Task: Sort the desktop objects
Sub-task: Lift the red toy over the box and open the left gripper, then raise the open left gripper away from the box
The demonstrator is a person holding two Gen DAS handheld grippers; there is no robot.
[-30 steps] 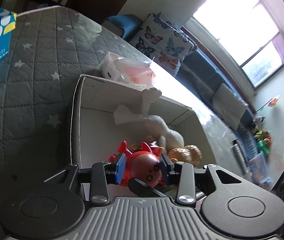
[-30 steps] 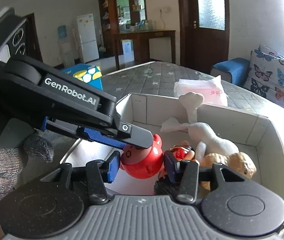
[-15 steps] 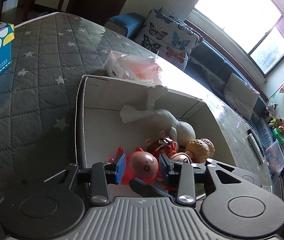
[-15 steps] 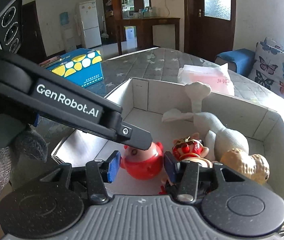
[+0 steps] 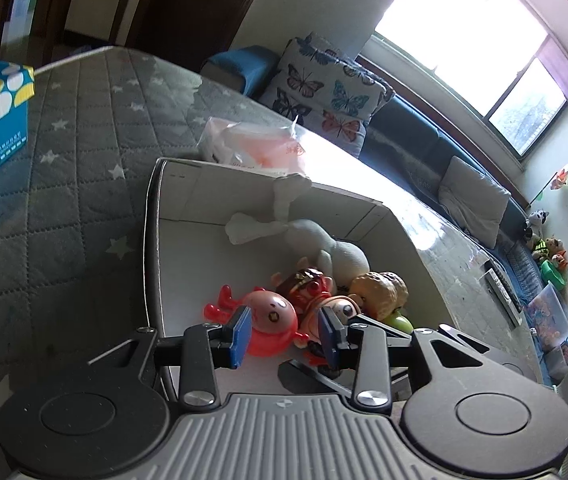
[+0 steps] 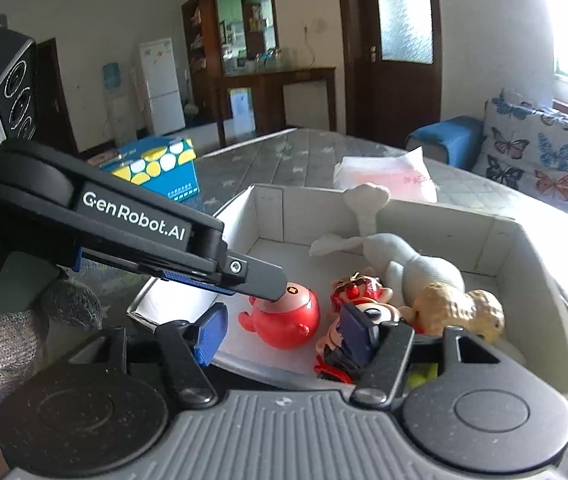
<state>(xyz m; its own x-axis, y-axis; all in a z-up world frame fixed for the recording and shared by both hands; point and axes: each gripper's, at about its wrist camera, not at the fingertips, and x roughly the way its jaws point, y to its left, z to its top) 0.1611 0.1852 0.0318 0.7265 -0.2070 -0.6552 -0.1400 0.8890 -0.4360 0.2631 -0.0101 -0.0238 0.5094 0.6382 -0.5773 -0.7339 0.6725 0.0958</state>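
Most toys are already lying in the white cardboard tray (image 5: 152,240), so sorting is looking nearly done. Both the left gripper (image 5: 284,330) and right gripper (image 6: 282,330) are hovering spread and empty above the round red plastic pig figure (image 6: 285,316). Counting perhaps six toys; the pile is hiding some.

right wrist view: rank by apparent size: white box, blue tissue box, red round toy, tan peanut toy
1. white box, largest by far.
2. blue tissue box, but it sits farther back, so its true size is unsure.
3/4. red round toy and tan peanut toy look about alike; not ranking them.
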